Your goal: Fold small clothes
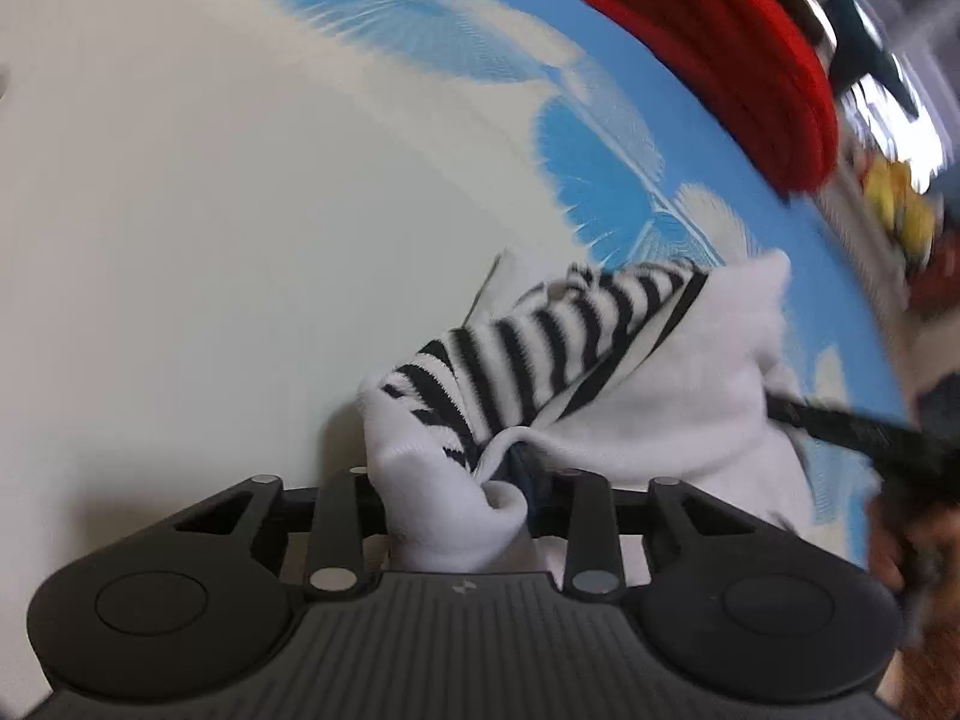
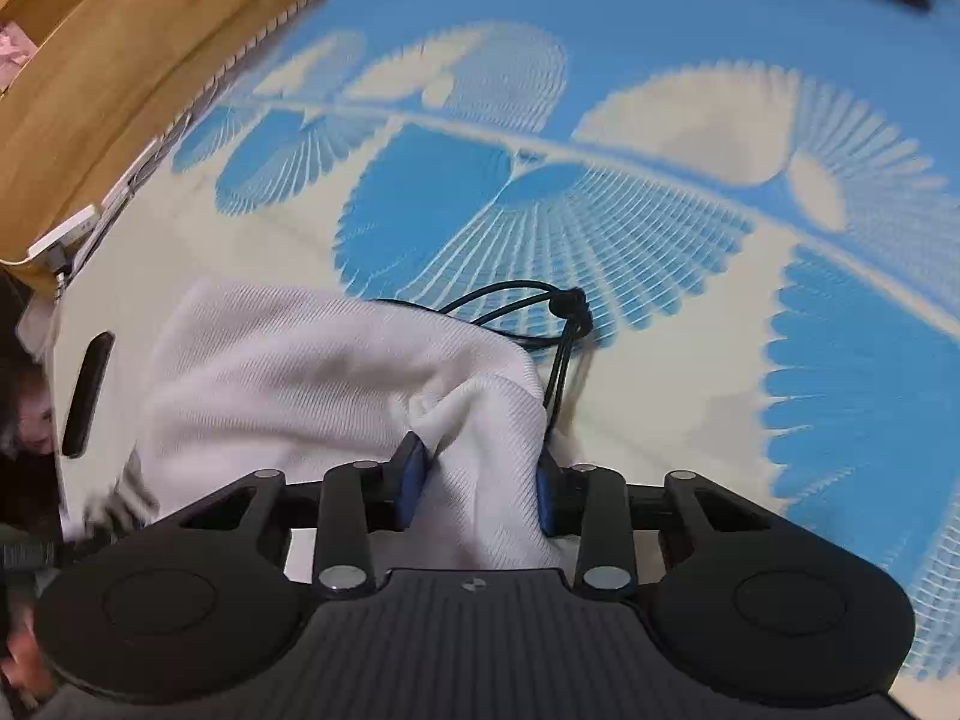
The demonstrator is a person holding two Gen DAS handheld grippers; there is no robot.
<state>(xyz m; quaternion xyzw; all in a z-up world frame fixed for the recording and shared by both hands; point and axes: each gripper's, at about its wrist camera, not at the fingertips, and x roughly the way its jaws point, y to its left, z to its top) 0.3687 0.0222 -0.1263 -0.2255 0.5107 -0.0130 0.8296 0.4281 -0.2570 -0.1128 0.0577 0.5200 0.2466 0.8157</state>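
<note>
Both grippers, left (image 1: 480, 489) and right (image 2: 483, 480), clench a white garment (image 2: 312, 372) (striped lining showing) above the bedspread (image 2: 690, 228); matching edges evenly should keep the fold neat.

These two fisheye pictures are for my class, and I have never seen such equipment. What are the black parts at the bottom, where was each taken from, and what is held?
No robot here: a person holds a two-finger gripper in each hand, each with a camera looking along its fingers. The black parts are the grippers' bodies.

The left wrist view shows the left gripper shut on a white knitted garment with a black-and-white striped part. The right wrist view shows the right gripper, with blue pads, shut on the same garment's white fabric; a dark drawstring hangs from it.

Underneath lies a cream and blue leaf-patterned sheet. A red knitted cloth lies further off.
</note>
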